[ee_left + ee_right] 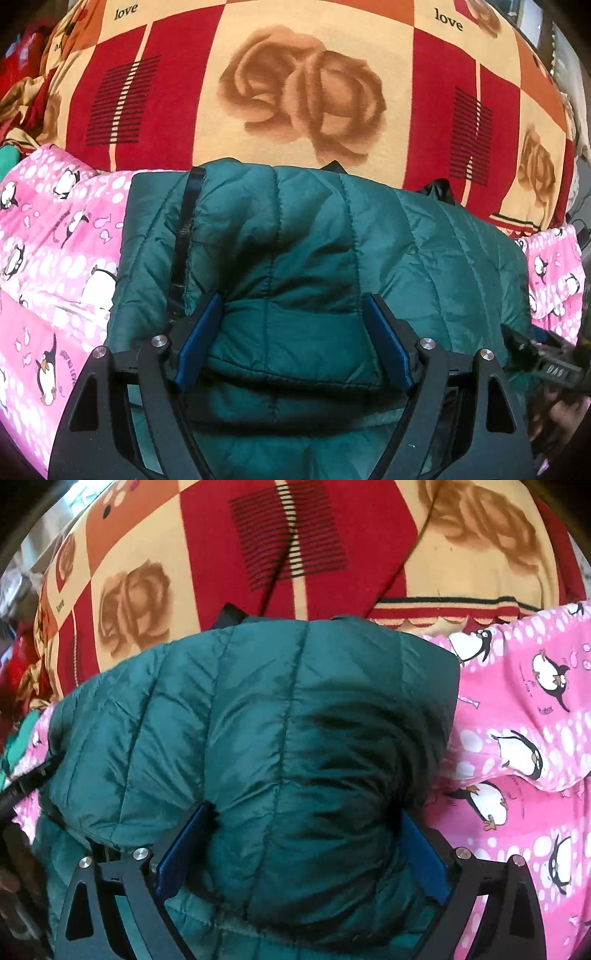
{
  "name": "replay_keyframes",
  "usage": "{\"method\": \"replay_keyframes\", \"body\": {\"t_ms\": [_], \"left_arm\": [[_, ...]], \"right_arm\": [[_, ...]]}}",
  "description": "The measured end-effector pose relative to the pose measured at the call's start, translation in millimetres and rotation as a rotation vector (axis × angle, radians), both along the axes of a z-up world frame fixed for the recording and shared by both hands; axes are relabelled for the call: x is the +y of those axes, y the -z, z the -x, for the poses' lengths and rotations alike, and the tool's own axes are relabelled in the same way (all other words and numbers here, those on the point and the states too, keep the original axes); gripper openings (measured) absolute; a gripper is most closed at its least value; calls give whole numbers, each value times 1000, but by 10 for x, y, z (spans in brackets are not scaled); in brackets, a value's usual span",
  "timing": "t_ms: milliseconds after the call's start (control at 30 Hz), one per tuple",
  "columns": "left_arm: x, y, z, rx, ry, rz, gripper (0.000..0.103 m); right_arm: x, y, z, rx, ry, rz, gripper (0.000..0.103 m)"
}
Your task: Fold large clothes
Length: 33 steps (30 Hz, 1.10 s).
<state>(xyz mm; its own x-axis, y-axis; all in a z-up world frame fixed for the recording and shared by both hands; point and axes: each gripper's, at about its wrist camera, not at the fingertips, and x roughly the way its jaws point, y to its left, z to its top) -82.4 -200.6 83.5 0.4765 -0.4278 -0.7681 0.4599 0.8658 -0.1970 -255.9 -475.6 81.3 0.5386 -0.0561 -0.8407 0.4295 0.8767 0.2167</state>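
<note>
A dark green quilted jacket (pixel 295 229) lies folded into a thick bundle on a pink penguin blanket (pixel 55 258). My left gripper (pixel 295 301) straddles the near fold, and its blue pads (pixel 199 339) press into the puffy fabric on both sides. In the right wrist view the jacket (pixel 258 701) bulges up between the wide-set jaws of my right gripper (pixel 306 810). Fabric spills over its right pad, and its left pad (pixel 181 853) stands beside the bulge without squeezing it. The right gripper's body (pixel 546 365) shows at the right edge of the left wrist view.
Beyond the jacket spreads a red and cream blanket (pixel 295 92) printed with roses. The pink penguin blanket (pixel 517 738) runs out on both sides of the jacket. Crumpled red and green clothes (pixel 14 110) lie at the far left. A person's hand (pixel 561 413) holds the right gripper.
</note>
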Motion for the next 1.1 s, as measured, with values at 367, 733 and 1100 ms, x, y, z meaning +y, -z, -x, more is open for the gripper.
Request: {"method": "replay_keyframes", "body": {"t_ms": [367, 733, 1100], "left_arm": [[363, -345, 129, 0, -88, 128, 80], [356, 123, 26, 41, -116, -4, 80], [707, -119, 301, 54, -130, 44, 80]], "right_arm": [[32, -541, 222, -189, 21, 18, 96], [118, -207, 79, -83, -4, 59, 95], [-15, -268, 373, -111, 81, -35, 95]]}}
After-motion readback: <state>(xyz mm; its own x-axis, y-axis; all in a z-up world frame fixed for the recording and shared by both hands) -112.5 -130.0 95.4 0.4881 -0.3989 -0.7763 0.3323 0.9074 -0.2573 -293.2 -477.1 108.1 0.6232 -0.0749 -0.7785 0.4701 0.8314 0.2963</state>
